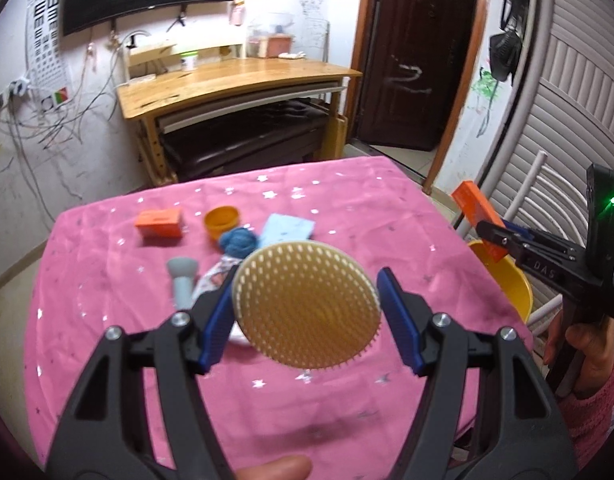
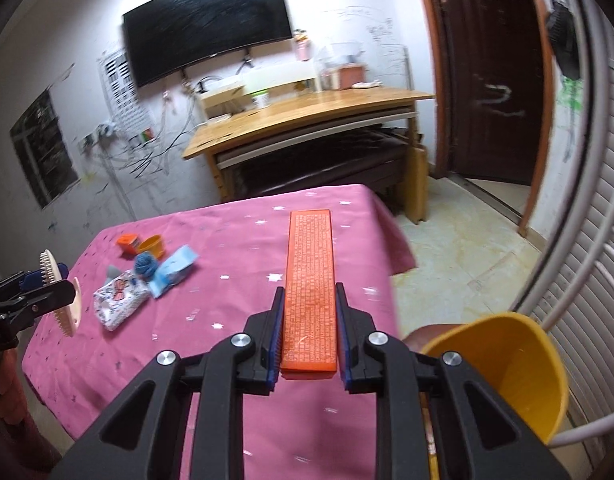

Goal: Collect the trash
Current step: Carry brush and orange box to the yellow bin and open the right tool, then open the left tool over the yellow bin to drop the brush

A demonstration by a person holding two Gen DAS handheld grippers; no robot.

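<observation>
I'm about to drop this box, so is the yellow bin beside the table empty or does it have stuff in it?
Empty as far as visible: the yellow bin shows only bare inner wall in the right wrist view; its bottom is hidden.

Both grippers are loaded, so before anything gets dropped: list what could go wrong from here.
1. The round scrubber sits tilted in the left hand-held gripper, apparently touching only one finger; it may slip onto the pink tablecloth.
2. The long orange box sticks far past the right hand-held gripper; it could swing and miss the yellow bin.
</observation>
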